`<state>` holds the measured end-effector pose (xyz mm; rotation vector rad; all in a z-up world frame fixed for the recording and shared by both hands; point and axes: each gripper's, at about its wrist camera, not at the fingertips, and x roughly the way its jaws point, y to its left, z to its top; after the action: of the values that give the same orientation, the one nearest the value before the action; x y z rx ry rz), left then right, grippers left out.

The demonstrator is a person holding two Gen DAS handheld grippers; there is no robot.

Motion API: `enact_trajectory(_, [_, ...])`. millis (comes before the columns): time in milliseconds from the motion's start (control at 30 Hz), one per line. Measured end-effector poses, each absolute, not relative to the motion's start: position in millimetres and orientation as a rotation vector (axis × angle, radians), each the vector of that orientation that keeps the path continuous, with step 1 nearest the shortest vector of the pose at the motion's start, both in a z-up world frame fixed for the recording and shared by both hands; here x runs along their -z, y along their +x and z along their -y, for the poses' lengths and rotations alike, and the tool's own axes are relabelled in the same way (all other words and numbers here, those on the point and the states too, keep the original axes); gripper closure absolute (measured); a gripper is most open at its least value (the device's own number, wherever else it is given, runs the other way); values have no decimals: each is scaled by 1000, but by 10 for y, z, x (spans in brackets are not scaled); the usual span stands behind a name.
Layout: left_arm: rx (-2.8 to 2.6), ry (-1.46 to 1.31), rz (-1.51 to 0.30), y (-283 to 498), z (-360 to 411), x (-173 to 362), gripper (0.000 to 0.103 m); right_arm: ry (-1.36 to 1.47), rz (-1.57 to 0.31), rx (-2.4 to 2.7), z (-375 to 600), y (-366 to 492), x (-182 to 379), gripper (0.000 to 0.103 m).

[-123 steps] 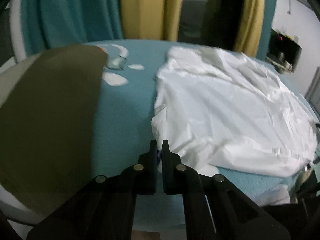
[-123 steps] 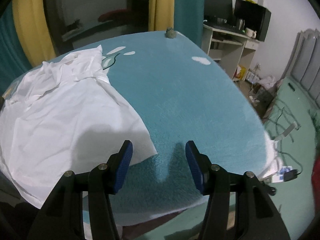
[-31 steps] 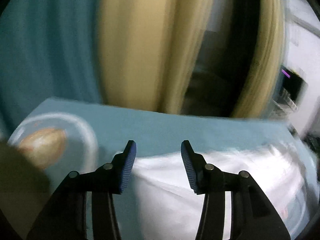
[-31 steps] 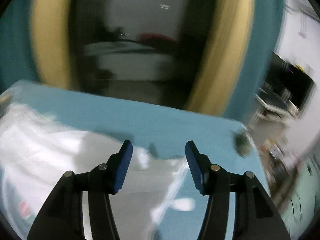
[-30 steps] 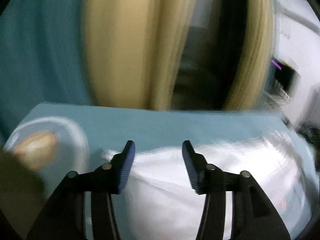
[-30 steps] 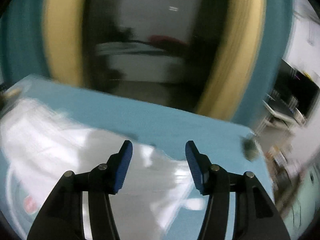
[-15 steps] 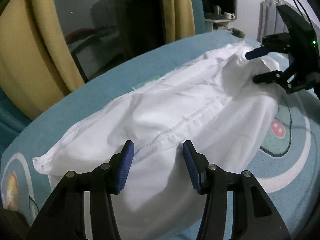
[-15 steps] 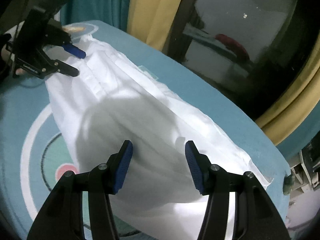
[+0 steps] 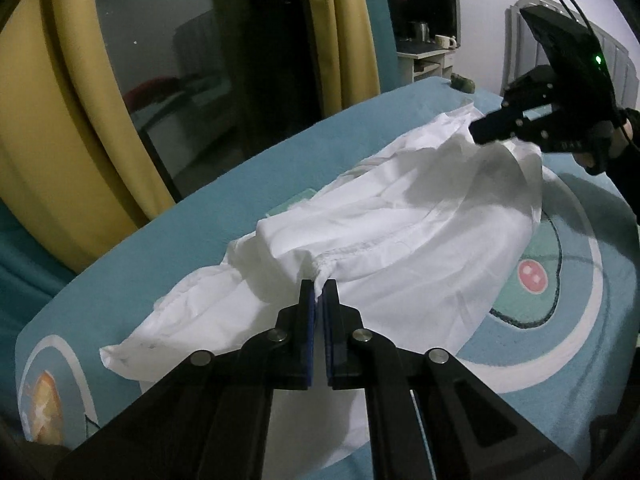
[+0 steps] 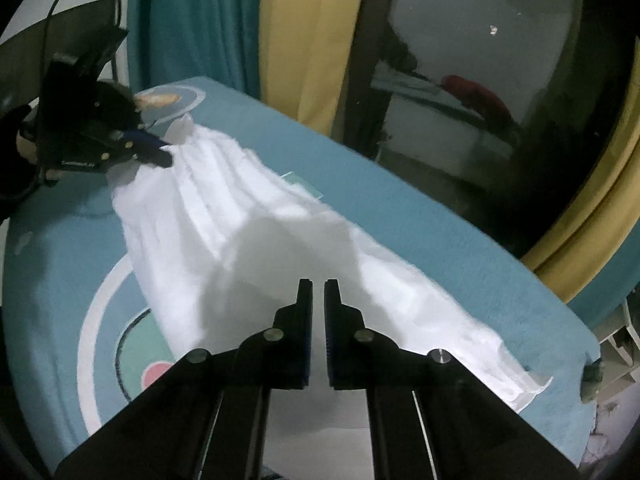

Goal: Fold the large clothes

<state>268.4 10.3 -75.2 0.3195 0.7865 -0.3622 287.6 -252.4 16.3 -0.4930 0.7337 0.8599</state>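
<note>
Left wrist view: close over near end of white garment (image 9: 400, 216), looks down along it toward far end, right gripper (image 9: 480, 132) there. Right wrist view: opposite end of garment (image 10: 280, 248), faces back, left gripper (image 10: 160, 152) there. Shared: garment, teal mat (image 9: 580, 280), window.

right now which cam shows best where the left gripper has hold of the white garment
The left wrist view: the left gripper is shut on a bunched seam of the white garment, cloth pinched between its pads. The right wrist view shows that gripper small at the garment's far end, contact unclear.
</note>
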Motion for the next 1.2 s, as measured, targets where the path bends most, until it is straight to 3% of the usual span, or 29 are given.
enact_trajectory(133, [339, 299, -787, 2760, -94, 726, 98, -464, -695, -801, 2553, 2995, -202, 103])
enact_trajectory(400, [328, 260, -817, 2826, -120, 750, 97, -565, -720, -918, 2493, 2738, -86, 102])
enact_trajectory(433, [327, 264, -823, 2832, -129, 785, 96, -579, -726, -908, 2500, 2722, -50, 98])
enact_trajectory(500, [321, 260, -833, 2829, -146, 830, 93, -606, -756, -892, 2518, 2714, 60, 82])
enact_trajectory(567, [312, 256, -828, 2811, -150, 831, 85, -611, -778, -866, 2534, 2740, 138, 57])
enact_trajectory(633, [304, 252, -824, 2785, -164, 832, 78, -611, -776, -849, 2546, 2761, 164, 54])
enact_trajectory(933, [303, 263, -836, 2735, -315, 917, 72, -557, -780, -862, 2447, 2878, 184, 55])
enact_trajectory(1000, [313, 260, -835, 2727, -318, 934, 71, -535, -780, -879, 2415, 2897, 173, 63])
enact_trajectory(1033, [322, 267, -834, 2721, -296, 945, 71, -526, -783, -886, 2421, 2895, 161, 73])
enact_trajectory(1200, [381, 342, -815, 2685, -25, 954, 71, -473, -778, -896, 2415, 2906, 120, 86])
